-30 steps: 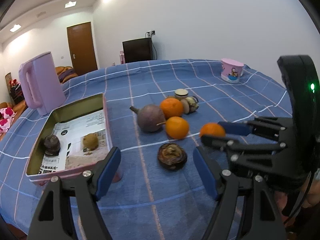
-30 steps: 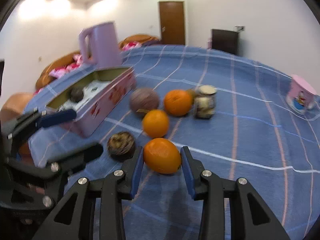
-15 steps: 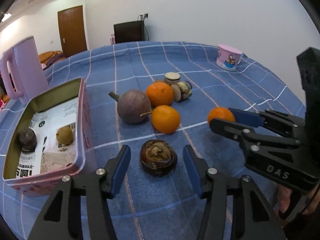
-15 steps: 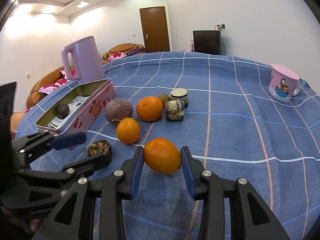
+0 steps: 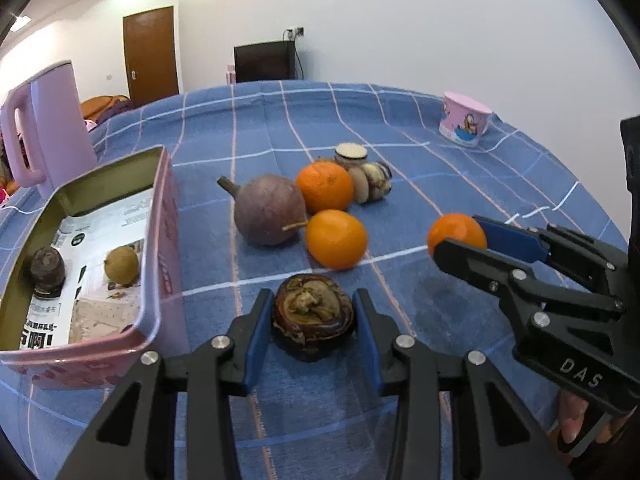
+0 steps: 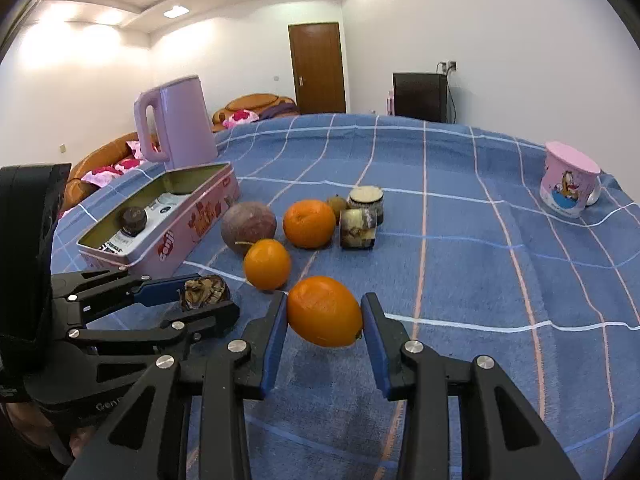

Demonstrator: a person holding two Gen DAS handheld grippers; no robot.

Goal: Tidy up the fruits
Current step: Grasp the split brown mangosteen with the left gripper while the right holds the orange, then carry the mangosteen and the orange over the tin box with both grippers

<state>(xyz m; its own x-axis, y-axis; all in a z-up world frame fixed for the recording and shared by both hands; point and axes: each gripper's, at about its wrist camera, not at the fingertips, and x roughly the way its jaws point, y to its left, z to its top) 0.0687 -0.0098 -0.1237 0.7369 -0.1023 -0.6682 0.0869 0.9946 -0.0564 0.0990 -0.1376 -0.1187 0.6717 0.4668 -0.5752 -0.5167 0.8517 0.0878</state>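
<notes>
Blue checked cloth [image 5: 440, 152], left gripper [image 5: 314, 330] closing around dark fruit [image 5: 313, 322], right gripper [image 6: 324, 334] clamping orange [image 6: 324, 312]

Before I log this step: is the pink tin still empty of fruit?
No, the pink tin already holds a dark fruit and a small brown fruit.

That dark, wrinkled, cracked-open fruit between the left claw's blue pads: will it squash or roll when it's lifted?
The dark, wrinkled, split-topped fruit looks dried out, so its shell is probably brittle and may crack under a hard squeeze. It sits squat on the blue checked tablecloth, so it seems unlikely to roll. The left claw has been closing on it; its rough skin should grip well.
</notes>
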